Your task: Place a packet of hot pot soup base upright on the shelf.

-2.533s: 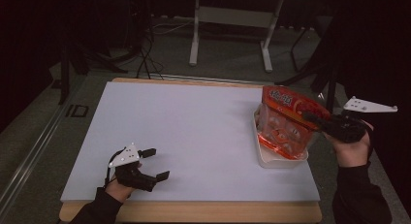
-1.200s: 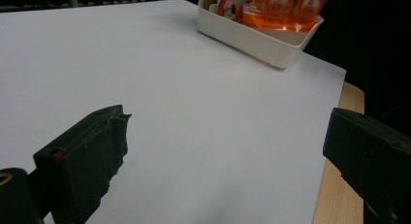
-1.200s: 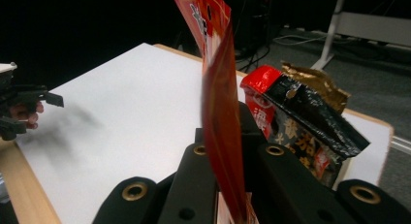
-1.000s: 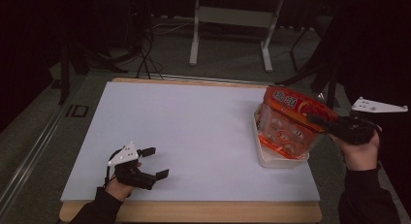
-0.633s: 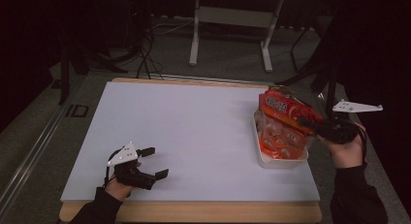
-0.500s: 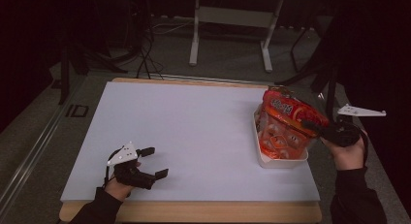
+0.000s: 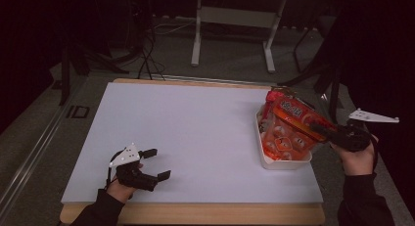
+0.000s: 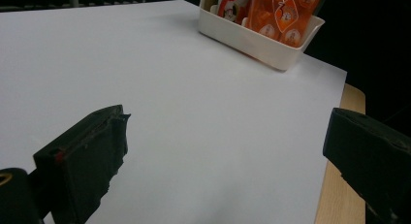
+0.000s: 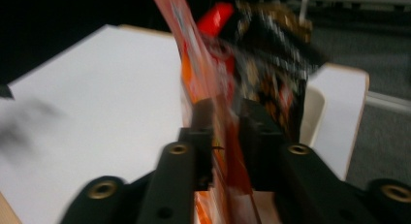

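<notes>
An orange snack bag [image 7: 288,125] stands tilted in a white bin [image 7: 286,162] at the table's right side. My right gripper [image 7: 318,129] reaches in from the right at the bag's upper edge. In the right gripper view its jaws [image 9: 227,122] have just been opening; the thin edge of the bag [image 9: 194,54] still runs between them, with a gap beside the pads. A darker printed packet [image 9: 271,49] sits behind it in the bin [image 9: 312,107]. My left gripper [image 7: 159,163] rests open on the near left of the table, nothing between its jaws [image 8: 225,151].
A white board [image 7: 195,123] covers the wooden table. The bin [image 8: 252,37] with the orange bag [image 8: 281,10] lies far across from the left gripper. Beyond the table are a metal stand's legs [image 7: 230,35] and cables on a dark floor.
My right hand has come down with the orange bag, setting it lower into the white bin. The left gripper has stayed where it was.
</notes>
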The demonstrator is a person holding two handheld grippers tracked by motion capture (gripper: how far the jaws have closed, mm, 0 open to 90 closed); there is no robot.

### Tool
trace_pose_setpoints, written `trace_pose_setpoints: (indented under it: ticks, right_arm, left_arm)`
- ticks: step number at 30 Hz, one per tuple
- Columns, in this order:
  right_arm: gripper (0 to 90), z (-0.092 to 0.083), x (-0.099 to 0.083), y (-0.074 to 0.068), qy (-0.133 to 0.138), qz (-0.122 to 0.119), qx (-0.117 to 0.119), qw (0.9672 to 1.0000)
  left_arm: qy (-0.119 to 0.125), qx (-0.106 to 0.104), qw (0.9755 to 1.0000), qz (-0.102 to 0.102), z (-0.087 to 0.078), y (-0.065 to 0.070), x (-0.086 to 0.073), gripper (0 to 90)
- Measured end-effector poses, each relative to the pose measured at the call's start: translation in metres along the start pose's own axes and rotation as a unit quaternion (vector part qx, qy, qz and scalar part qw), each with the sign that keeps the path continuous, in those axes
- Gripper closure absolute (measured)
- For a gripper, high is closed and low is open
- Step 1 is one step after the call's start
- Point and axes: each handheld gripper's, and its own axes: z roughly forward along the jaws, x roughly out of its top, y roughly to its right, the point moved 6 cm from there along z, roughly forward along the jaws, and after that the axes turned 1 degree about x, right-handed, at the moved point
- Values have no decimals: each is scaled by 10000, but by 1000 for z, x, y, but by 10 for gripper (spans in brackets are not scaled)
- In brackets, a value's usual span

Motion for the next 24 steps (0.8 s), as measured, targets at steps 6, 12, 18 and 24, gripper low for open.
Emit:
trace_pose_setpoints:
  ticks: [6,12,18,24]
  right_arm:
    - [542,-12,27,-21,342,-396,-88,9986]
    - [383,-16,53,-44,670,-618,-156,9957]
    - [268,-12,69,-69,945,-730,73,9928]
    - [162,-1,75,-87,1006,-773,298,9915]
  left_arm:
    - [-26,-10,10000,9,1,1,-1,23]
    - [1,-1,10000,-9,0,1,0,23]
    - [-18,-8,10000,17,1,1,-1,23]
    - [-15,-3,10000,28,0,1,0,23]
